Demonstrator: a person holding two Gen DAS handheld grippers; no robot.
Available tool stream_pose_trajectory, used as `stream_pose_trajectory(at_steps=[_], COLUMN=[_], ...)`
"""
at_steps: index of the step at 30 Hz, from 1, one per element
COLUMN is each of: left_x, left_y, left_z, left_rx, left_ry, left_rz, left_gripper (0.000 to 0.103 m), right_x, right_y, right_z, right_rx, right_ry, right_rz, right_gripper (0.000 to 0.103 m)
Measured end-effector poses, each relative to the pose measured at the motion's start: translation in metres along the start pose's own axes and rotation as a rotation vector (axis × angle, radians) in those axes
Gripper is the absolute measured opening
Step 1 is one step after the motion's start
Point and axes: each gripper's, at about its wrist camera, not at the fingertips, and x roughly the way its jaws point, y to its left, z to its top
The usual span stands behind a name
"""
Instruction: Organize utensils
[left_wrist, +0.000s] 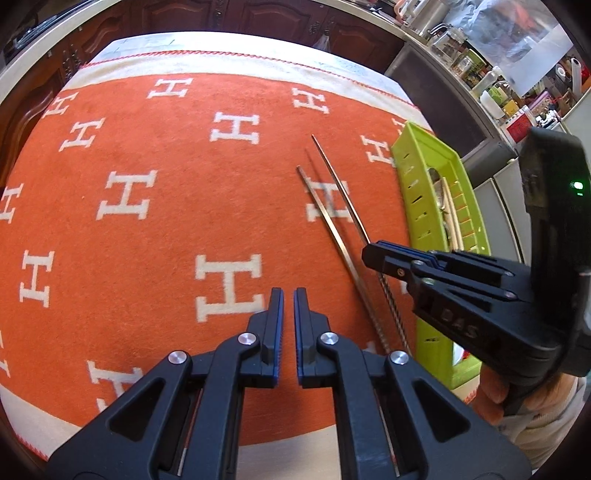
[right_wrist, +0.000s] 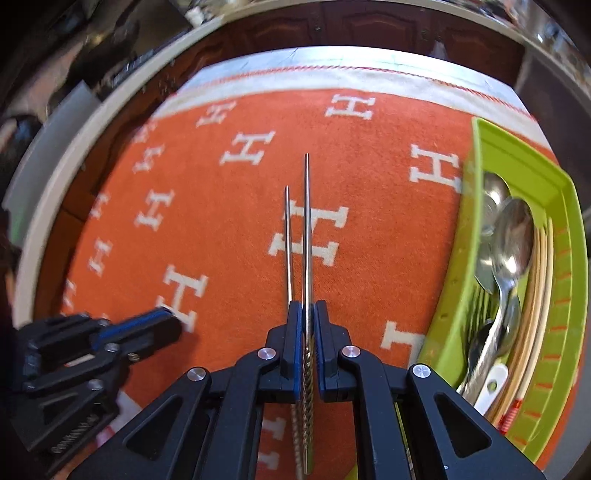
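Note:
My right gripper (right_wrist: 308, 304) is shut on a metal chopstick (right_wrist: 306, 221) that points away from me over the orange cloth (right_wrist: 221, 221). A second metal chopstick (right_wrist: 288, 240) runs just left of it and passes under the left finger; I cannot tell if it is gripped. In the left wrist view the right gripper (left_wrist: 369, 253) holds the raised chopstick (left_wrist: 340, 184), while the other chopstick (left_wrist: 325, 221) lies lower beside it. My left gripper (left_wrist: 289, 291) hovers over the cloth left of them, jaws almost touching, nothing between. It also shows in the right wrist view as the left gripper (right_wrist: 170, 319).
A lime-green slotted tray (right_wrist: 454, 277) stands at the right with several spoons (right_wrist: 515, 236), forks and wooden chopsticks (right_wrist: 539, 295) inside. The same tray (left_wrist: 417, 206) sits behind the right gripper. A hand (left_wrist: 491, 391) holds that gripper. Dark cabinets and a cluttered counter lie beyond the table.

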Motion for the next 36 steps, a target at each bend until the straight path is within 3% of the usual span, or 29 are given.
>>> stream_pose_trajectory(at_steps=[5, 11, 17, 21, 23, 27, 36], left_x=[0.003, 0.02, 0.048, 0.056, 0.056, 0.054, 0.052], left_y=[-0.02, -0.048, -0.073, -0.085, -0.088, -0.09, -0.083], left_z=[0.011, 0.017, 0.013, 0.01, 0.01, 0.008, 0.001], left_rx=[0.004, 0.017, 0.027, 0.051, 0.048, 0.05, 0.063], left_ry=[-0.008, 0.013, 0.052, 0.049, 0.045, 0.036, 0.038], left_rz=[-0.009, 0.027, 0.134, 0.206, 0.228, 0.284, 0.258], left_gripper=[0.027, 0.028, 0.028, 0.028, 0.025, 0.008, 0.003], right_x=[-0.038, -0.091, -0.132, -0.138, -0.133, -0.121, -0.091], right_y=[-0.017, -0.05, -0.098, -0.13, -0.144, -0.163, -0.174], right_z=[-0.006, -0.022, -0.039, -0.049, -0.054, -0.062, -0.067], right_rx=[0.093, 0.175, 0.284, 0.343, 0.377, 0.424, 0.476], right_ry=[-0.071, -0.172, -0.27, -0.286, -0.275, -0.248, -0.205], right_rz=[0.1, 0.141, 0.124, 0.097, 0.068, 0.02, 0.005], right_gripper=[0.005, 0.005, 0.005, 0.005, 0.005, 0.005, 0.007])
